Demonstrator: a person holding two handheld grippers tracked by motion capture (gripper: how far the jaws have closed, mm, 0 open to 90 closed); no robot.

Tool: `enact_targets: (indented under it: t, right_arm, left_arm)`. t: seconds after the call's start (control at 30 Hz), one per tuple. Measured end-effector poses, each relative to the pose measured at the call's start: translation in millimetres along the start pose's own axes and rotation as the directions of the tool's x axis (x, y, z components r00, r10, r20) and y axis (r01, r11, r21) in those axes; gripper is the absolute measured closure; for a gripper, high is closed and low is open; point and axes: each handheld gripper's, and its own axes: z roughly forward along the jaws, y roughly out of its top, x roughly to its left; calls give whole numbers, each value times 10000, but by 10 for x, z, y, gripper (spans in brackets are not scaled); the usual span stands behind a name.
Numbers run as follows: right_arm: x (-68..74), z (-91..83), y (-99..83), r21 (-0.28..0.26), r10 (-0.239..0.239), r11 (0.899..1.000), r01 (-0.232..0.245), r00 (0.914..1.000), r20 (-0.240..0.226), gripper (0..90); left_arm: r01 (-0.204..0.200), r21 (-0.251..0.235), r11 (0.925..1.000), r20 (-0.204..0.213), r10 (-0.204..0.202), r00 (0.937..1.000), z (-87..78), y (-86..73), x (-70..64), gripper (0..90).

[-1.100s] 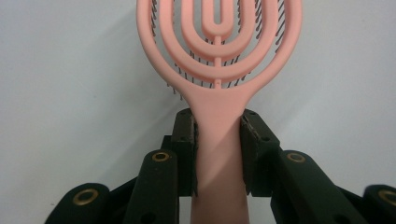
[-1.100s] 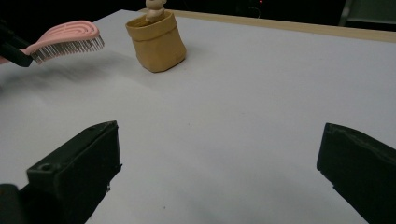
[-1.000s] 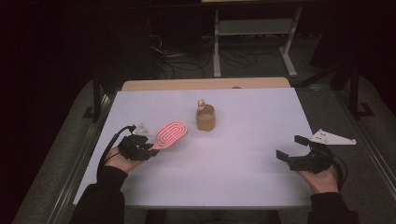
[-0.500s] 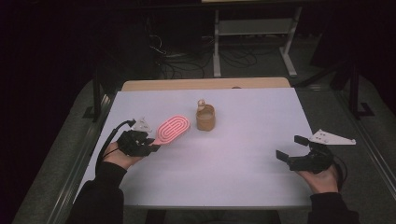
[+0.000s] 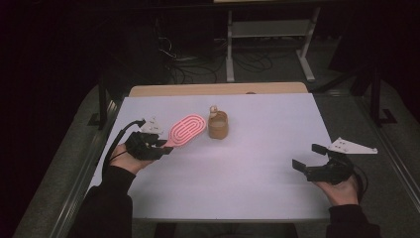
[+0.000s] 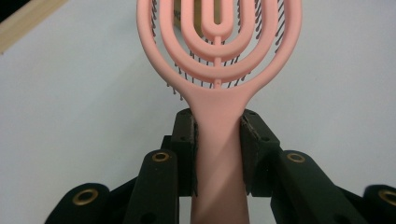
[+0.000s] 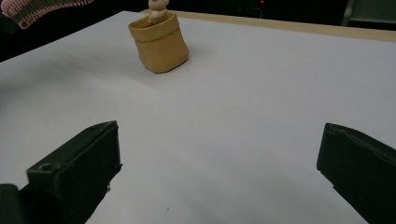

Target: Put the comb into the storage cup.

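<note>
A pink vented hairbrush (image 5: 185, 130) with dark bristles hangs above the white table, its head pointing at the tan pouch (image 5: 218, 125). My left gripper (image 5: 161, 144) is shut on the brush's handle (image 6: 218, 140), one black jaw on each side of it. The pouch (image 7: 159, 41) stands upright near the middle of the table with a pale object sticking out of its top. My right gripper (image 5: 308, 158) rests open near the table's right front, nothing between its jaws (image 7: 217, 172). The brush's bristled edge (image 7: 32, 10) shows at the far left of the right gripper view.
The white table top (image 5: 257, 163) ends in a wooden strip (image 5: 218, 89) at the back. A grey three-cornered plate (image 5: 352, 146) sits by my right hand at the table's right edge. Cables and a metal stand (image 5: 267, 44) lie on the dark floor beyond.
My left gripper has lifted the brush and carried it slightly right and back toward the pouch. The right gripper has stayed put.
</note>
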Motion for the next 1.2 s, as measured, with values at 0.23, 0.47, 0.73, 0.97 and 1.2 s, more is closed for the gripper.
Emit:
enact_targets:
  t: [0.23,0.47,0.73,0.97,1.2]
  right_arm:
    - [-10,-10,21,-104,158,9998,-159,9999,-40,0]
    - [32,1,116,-304,213,9993,-226,9988,-442,0]
    - [65,-5,229,-157,-177,9997,171,9990,-420,0]
    - [93,60,394,83,-525,9986,530,9974,-501,0]
    - [155,135,584,244,-882,9956,901,9936,-702,0]
  left_arm:
    - [-185,-303,9994,32,186,9998,2,85,-23,703]
    - [-458,-333,9984,-28,457,9990,-23,178,-51,703]
    - [-840,-662,9943,-117,834,9964,-86,276,-98,703]
    - [-978,-867,9914,-168,967,9952,-87,326,-117,704]
    - [-1107,-1038,9884,-290,1083,9937,-91,346,-135,704]
